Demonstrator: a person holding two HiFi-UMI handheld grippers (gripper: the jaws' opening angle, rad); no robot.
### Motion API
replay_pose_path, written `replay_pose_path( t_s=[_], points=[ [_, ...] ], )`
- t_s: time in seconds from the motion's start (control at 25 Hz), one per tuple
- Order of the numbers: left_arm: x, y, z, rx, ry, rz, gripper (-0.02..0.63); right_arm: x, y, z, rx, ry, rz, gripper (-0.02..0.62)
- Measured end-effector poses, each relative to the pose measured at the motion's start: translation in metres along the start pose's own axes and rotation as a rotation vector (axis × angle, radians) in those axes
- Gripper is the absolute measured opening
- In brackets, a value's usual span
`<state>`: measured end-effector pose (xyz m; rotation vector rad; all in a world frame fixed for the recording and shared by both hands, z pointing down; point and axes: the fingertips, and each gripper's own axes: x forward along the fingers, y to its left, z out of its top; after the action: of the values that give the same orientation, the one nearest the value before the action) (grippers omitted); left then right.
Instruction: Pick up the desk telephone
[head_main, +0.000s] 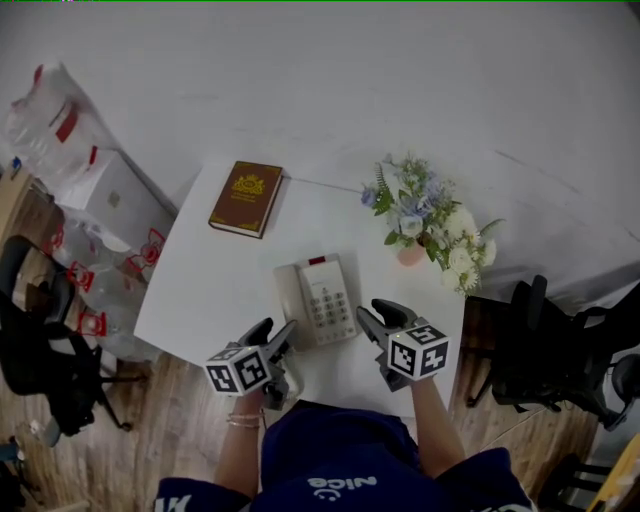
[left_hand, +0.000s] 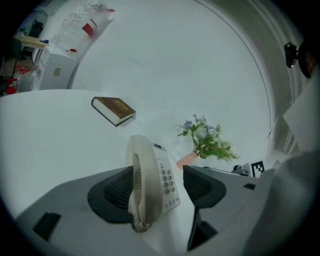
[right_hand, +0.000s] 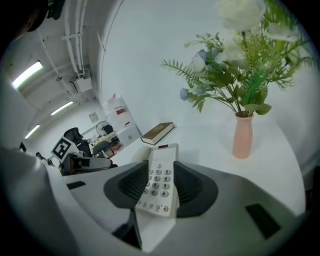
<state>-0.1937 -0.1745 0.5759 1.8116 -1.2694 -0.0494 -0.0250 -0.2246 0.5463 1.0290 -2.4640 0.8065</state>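
Head view | desk telephone (head_main: 316, 300): cream, grey keypad (head_main: 329, 306), red strip (head_main: 317, 261)

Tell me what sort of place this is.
Probably an office or work room: a desk telephone and book on a white table, with black office chairs beside it.
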Motion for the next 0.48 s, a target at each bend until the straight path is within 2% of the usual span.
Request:
replay_pose_path(
  t_s=[0.16,0.48],
  points=[
    [0.009,0.017,0.004,-0.028,0.022,0.05,0.325,0.017,-0.007,0.002,0.058,0.027,0.036,0.172],
    [0.027,0.033,0.006,-0.189,0.034,-0.018,0.351,0.05,-0.014,-0.015,0.133,0.141,0.138,0.186]
  ],
)
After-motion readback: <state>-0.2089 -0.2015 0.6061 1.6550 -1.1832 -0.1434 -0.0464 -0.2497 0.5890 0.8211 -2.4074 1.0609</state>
